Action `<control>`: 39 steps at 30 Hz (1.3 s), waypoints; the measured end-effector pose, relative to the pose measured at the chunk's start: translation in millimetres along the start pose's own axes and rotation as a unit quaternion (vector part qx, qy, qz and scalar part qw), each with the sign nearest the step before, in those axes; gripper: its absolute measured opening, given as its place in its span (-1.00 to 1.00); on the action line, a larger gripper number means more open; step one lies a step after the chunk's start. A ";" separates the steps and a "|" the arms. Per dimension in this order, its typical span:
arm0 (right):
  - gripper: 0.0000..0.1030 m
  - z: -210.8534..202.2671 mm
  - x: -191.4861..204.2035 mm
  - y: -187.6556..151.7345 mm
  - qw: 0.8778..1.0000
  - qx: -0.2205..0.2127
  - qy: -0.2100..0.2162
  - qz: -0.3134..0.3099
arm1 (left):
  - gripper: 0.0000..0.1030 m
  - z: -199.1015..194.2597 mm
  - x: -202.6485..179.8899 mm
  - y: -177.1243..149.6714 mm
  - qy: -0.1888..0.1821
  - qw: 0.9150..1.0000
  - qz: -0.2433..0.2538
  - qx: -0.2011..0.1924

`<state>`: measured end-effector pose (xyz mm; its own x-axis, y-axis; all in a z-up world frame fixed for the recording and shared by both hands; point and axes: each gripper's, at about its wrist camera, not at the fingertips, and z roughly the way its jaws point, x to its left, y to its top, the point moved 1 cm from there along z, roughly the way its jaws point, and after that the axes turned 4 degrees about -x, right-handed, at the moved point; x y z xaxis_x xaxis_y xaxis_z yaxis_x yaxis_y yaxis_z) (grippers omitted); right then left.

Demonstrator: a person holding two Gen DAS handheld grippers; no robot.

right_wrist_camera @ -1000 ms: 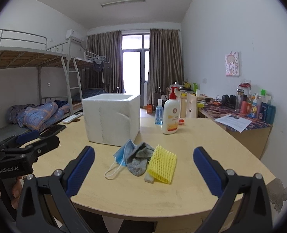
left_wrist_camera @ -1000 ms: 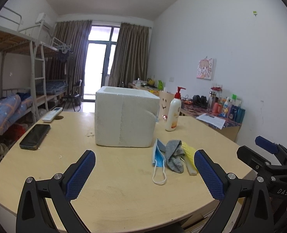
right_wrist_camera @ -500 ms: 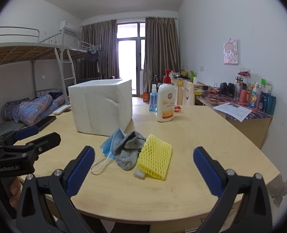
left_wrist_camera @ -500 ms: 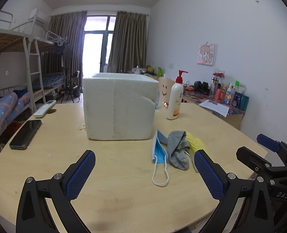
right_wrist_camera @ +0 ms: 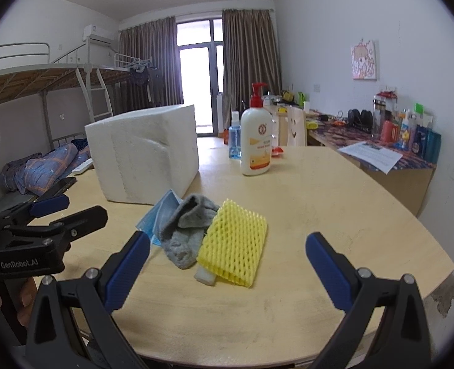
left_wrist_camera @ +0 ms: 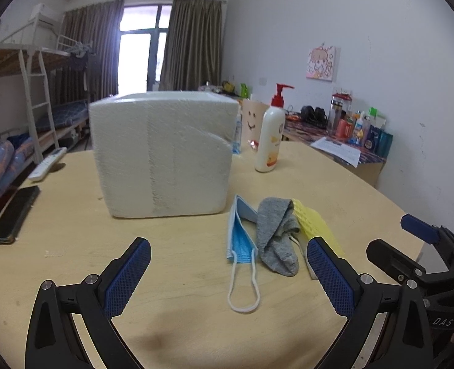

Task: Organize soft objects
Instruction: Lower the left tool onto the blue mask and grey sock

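Three soft things lie together on the wooden table (left_wrist_camera: pixel 171 292): a blue face mask (left_wrist_camera: pixel 239 240) with white ear loops, a grey sock (left_wrist_camera: pixel 276 240) and a yellow foam net (right_wrist_camera: pixel 234 243) over a small white piece (right_wrist_camera: pixel 205 275). Behind them stands a white foam box (left_wrist_camera: pixel 165 156). My left gripper (left_wrist_camera: pixel 227 273) is open, low over the table, just short of the mask. My right gripper (right_wrist_camera: pixel 227 261) is open too, with the yellow net and the sock (right_wrist_camera: pixel 187 230) between and just beyond its fingers. The mask (right_wrist_camera: pixel 161 215) lies partly under the sock.
A lotion pump bottle (right_wrist_camera: pixel 256 141) and a blue spray bottle (right_wrist_camera: pixel 234 138) stand behind the pile. A phone (left_wrist_camera: pixel 15 215) and a remote (left_wrist_camera: pixel 47 164) lie at the table's left. A cluttered desk (right_wrist_camera: pixel 380 153) lines the right wall; bunk beds (right_wrist_camera: pixel 42 92) are at the left.
Both grippers have moved forward and lower toward the pile; the box, mask, sock and net look larger and nearer. Both stay open.
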<state>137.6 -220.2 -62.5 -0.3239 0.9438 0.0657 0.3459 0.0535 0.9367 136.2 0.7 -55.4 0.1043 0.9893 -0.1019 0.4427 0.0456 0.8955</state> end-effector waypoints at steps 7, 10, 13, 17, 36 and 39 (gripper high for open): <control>0.99 13.0 -12.8 -1.8 1.000 0.017 -0.008 0.008 | 0.98 22.9 -0.3 4.2 -0.001 1.000 -0.004 0.024; 0.99 17.0 -15.8 -2.0 1.000 0.020 -0.007 0.009 | 0.98 31.5 -0.3 7.1 0.001 0.999 -0.009 0.034; 0.99 20.1 -16.4 -1.6 1.000 0.021 -0.003 0.007 | 0.98 41.4 0.5 8.6 0.010 0.999 -0.009 0.047; 0.99 25.0 -18.0 -1.1 1.000 0.023 0.000 0.001 | 0.98 53.3 1.9 8.1 0.016 0.998 -0.015 0.062; 0.99 46.8 -38.6 -2.8 0.999 0.044 0.014 0.018 | 0.60 101.8 8.3 10.0 0.045 0.992 -0.024 0.119; 0.99 49.6 -38.6 -3.4 0.999 0.048 0.014 0.016 | 0.39 109.1 7.9 8.1 0.050 0.990 -0.023 0.132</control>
<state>192.6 -240.6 -85.3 -0.3353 0.9362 0.1052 0.4386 0.0563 0.8969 237.8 -6.3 -96.3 -0.0040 0.9963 -0.0854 0.6637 0.0665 0.7450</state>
